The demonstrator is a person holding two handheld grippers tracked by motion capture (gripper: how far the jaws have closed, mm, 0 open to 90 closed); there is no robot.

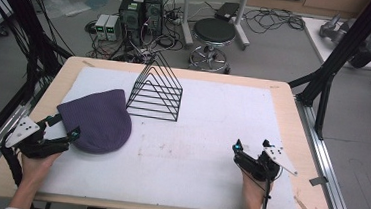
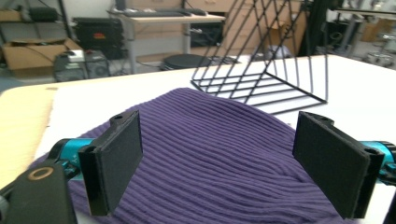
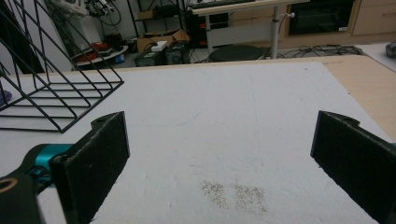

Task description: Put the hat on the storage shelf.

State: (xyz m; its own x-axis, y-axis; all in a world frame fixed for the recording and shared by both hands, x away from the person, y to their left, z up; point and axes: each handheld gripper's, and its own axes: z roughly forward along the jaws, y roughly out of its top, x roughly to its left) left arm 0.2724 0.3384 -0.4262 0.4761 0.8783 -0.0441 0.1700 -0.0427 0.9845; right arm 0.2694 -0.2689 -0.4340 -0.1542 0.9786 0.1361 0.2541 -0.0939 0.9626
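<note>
A purple ribbed knit beanie (image 1: 95, 120) lies flat on the left part of the white board (image 1: 212, 121), just left of a black wire triangular rack (image 1: 155, 93). My left gripper (image 1: 64, 127) is open at the beanie's near-left edge, one jaw on each side of that edge. In the left gripper view the beanie (image 2: 219, 154) spreads between the two wide-apart pads (image 2: 116, 158), with the rack (image 2: 261, 79) behind it. My right gripper (image 1: 251, 145) is open over bare board at the front right. Nothing lies between its pads (image 3: 100, 154); the rack (image 3: 51, 93) stands far to its left.
The white board rests on a wooden table (image 1: 293, 118) with a bare rim all round. A faint speckled stain (image 3: 233, 193) marks the board ahead of the right gripper. Beyond the table's far edge stand a black stool (image 1: 214, 34) and computer boxes (image 1: 140, 10) among floor cables.
</note>
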